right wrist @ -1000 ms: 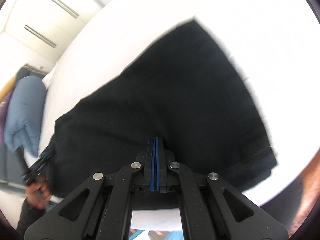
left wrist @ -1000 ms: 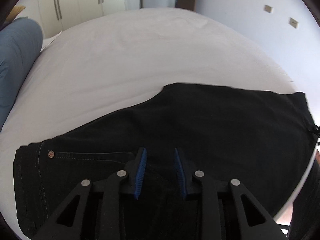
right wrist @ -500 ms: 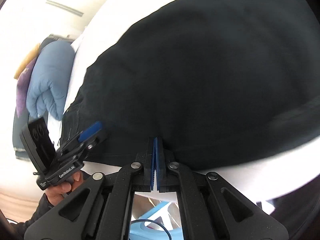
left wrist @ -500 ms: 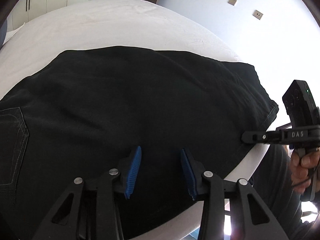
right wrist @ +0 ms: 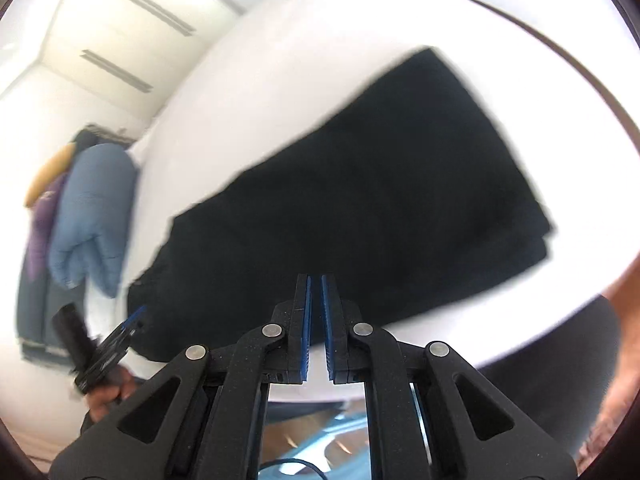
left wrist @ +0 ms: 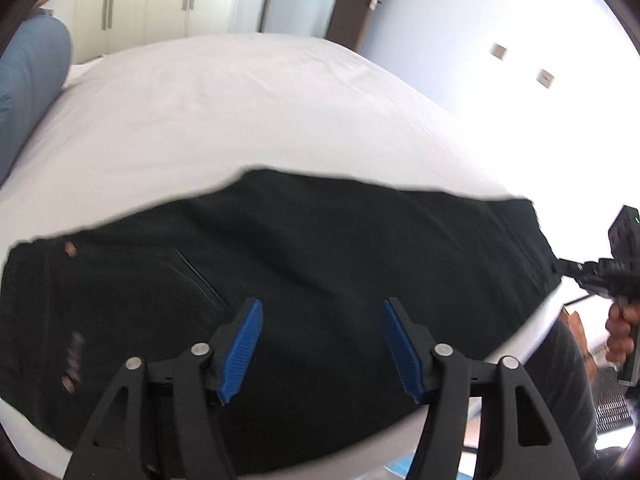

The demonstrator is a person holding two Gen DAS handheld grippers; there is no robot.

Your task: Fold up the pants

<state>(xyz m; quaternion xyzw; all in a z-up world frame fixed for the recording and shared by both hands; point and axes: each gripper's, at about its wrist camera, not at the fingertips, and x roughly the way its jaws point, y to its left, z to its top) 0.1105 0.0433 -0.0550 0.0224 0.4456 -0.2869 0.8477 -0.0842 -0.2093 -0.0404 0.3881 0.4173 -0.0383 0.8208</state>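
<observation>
1. One pair of black pants on the white bed.
2. Two grippers: left gripper, right gripper.
3. One blue pillow beside the bed.

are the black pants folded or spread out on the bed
Folded: the black pants lie as one compact doubled slab on the white bed, no separate legs showing.

The black pants lie folded on the white bed. The right hand-held gripper hangs over their near edge — its pads nearly together, nothing between them.
</observation>
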